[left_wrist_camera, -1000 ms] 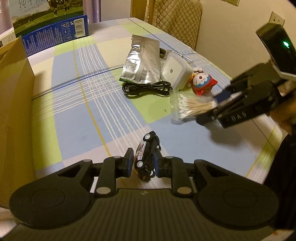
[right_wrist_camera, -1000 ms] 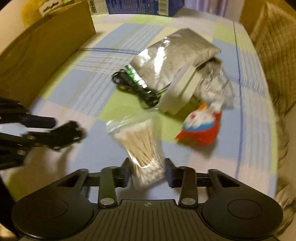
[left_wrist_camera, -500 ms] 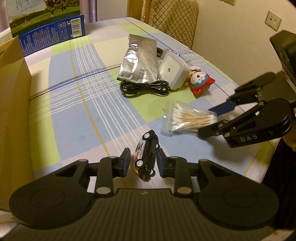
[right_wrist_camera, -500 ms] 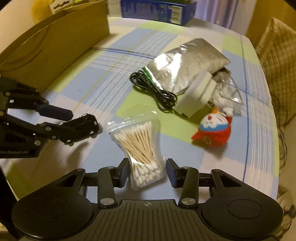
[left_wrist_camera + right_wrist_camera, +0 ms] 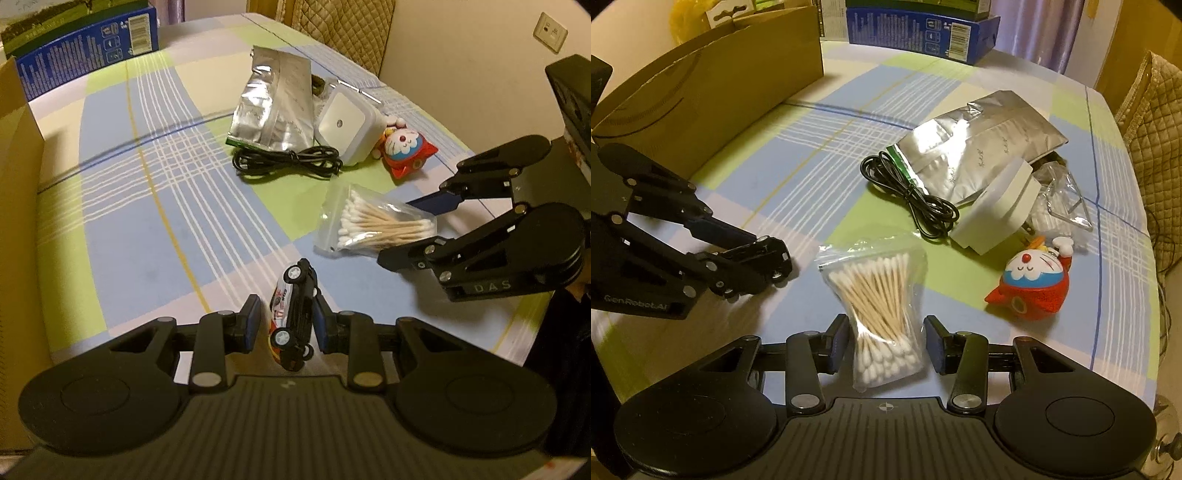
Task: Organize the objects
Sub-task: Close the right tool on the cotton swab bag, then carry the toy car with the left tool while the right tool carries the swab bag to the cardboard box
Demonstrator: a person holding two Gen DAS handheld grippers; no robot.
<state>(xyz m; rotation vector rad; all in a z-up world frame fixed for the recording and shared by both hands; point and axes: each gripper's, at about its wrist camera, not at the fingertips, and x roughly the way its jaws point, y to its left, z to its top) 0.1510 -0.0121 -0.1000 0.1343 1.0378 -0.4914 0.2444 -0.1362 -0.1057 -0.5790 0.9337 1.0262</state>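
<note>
The right gripper (image 5: 413,229) bore "DAS" on its side. The left gripper (image 5: 764,258) read "GenRobot.AI". Print on the blue box (image 5: 919,31) was illegible.

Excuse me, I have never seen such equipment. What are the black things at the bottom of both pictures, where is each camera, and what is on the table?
No robot is here: a person holds two hand-held black grippers, each with a camera looking forward along its two fingers. One picture comes from the left gripper, the other from the right gripper.

The left gripper's fingers sit on either side of a small black and white toy car. The right gripper is open around a clear bag of cotton swabs, not yet squeezing it.

On the checked tablecloth also lie a silver foil pouch, a coiled black cable, a white square plug-in device and a red and blue cat figure. A brown cardboard box stands at the left.
</note>
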